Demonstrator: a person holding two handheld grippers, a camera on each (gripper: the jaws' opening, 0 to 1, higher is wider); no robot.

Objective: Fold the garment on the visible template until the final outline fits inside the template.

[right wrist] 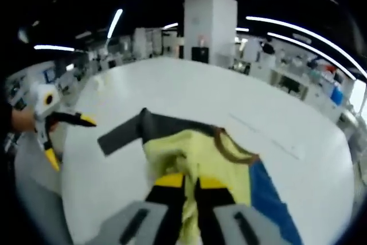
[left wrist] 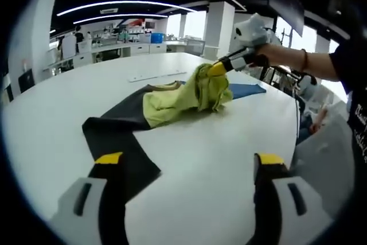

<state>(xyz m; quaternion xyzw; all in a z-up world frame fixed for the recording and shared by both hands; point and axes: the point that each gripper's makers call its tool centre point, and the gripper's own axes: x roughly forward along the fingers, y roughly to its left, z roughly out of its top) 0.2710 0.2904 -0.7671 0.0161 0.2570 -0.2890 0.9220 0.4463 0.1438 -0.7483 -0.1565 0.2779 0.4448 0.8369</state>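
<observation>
The left gripper (left wrist: 189,164) sat nearest in the left gripper view, jaws spread wide with nothing between them, the left jaw hovering over the garment's dark sleeve (left wrist: 117,150). Beyond it the garment (left wrist: 172,104) lay bunched on the white table (left wrist: 69,101), yellow-green body heaped over a blue template (left wrist: 246,90). Farther off, the right gripper (left wrist: 218,69) pinched the yellow cloth and lifted it; in the right gripper view its jaws were pressed nearly together on that fabric (right wrist: 189,199).

The likely trouble: with one thin pinch carrying the heap, the cloth could slip free or drag sideways, leaving the dark sleeve trailing well outside the template. The free gripper would probably need to take that sleeve.
</observation>
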